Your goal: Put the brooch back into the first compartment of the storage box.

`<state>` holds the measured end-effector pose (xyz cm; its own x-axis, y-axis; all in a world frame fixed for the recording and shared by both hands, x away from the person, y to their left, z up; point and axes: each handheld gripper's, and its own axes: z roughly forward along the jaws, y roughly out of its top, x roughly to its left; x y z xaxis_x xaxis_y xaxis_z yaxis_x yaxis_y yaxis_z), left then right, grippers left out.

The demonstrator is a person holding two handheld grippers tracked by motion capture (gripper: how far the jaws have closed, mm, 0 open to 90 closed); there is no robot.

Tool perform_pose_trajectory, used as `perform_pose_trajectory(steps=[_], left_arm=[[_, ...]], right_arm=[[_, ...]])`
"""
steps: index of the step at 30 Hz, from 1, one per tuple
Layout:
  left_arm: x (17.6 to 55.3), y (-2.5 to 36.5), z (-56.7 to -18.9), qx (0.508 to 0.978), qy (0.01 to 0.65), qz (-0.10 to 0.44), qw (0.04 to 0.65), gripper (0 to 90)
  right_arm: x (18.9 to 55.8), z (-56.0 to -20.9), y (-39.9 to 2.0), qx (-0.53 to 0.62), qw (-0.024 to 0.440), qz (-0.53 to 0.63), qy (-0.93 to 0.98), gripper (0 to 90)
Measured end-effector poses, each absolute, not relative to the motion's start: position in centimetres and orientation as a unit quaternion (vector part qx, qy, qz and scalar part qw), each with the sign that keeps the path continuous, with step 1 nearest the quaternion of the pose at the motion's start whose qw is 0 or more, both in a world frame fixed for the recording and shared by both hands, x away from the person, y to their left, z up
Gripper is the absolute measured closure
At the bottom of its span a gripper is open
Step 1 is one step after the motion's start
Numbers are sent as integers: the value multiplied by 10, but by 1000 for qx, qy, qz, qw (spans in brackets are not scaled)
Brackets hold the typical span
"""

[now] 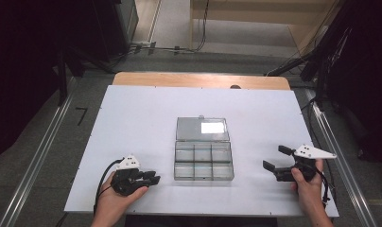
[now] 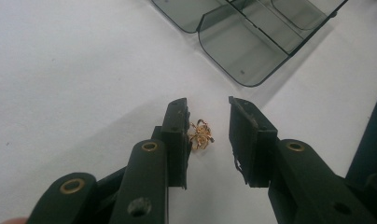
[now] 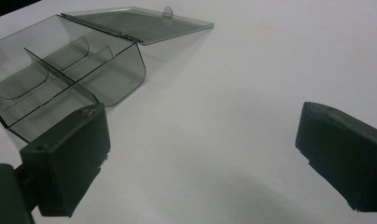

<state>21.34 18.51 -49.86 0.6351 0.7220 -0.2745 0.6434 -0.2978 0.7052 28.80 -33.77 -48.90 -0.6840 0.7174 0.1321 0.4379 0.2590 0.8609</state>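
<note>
A small gold charm shaped like a spider (image 2: 201, 135) lies on the white table between the jaws of my left gripper (image 2: 208, 103). It rests against the left jaw, and a gap separates it from the right jaw, so nothing is clamped. In the high view the left gripper (image 1: 153, 178) sits low at the front left, pointing toward a clear smoky compartment box (image 1: 203, 161). The box (image 2: 242, 46) stands open with its lid (image 1: 202, 128) laid flat behind it. My right gripper (image 1: 275, 157) rests at the front right with its jaws wide apart and nothing between them (image 3: 203, 116).
The white tabletop (image 1: 142, 118) lies on a wooden board (image 1: 198, 79). The box's divided compartments (image 3: 70, 79) look bare from the right gripper view. Metal rails run along both sides of the table, and cables lie on the floor beyond it.
</note>
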Motion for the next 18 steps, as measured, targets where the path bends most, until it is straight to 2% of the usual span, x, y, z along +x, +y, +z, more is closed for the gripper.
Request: perform_pose_trajectory(steps=[6,18], left_arm=[[214,183,-502,806,432,58,401,724],[215,186,-503,807,434,45,398,837]], right_arm=[[287,-489,-336,371,155,476,782,17],[287,-490,-336,371,154,476,782,17]])
